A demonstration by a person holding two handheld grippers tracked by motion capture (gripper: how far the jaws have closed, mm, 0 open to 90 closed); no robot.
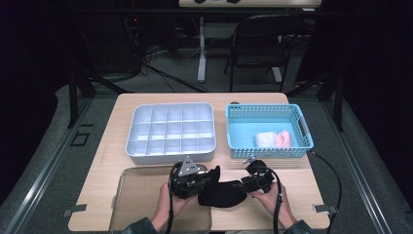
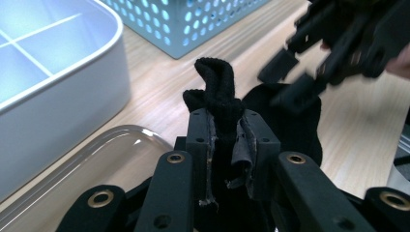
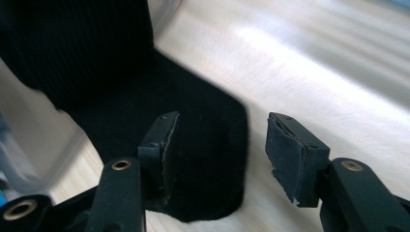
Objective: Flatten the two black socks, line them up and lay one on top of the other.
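Observation:
A black sock [image 1: 221, 191] lies across the front of the wooden table, between my two grippers. My left gripper [image 1: 202, 183] is shut on one end of it; in the left gripper view the knit fabric [image 2: 220, 92] bunches up between the pads and pokes out past the left gripper's [image 2: 227, 128] tips. My right gripper [image 1: 246, 184] stands open at the sock's other end. In the right gripper view the sock [image 3: 145, 92] lies flat on the table beneath the right gripper [image 3: 225, 150], and neither pad presses on it. The right gripper [image 2: 295, 79] also appears, blurred, in the left gripper view.
A white divided tray [image 1: 170, 157] stands behind the left gripper. A blue perforated basket [image 1: 269, 152] at the back right holds white and pink cloth items [image 1: 275, 139]. A clear plastic tray [image 1: 131, 195] lies at the front left, and bare wood shows at the front right.

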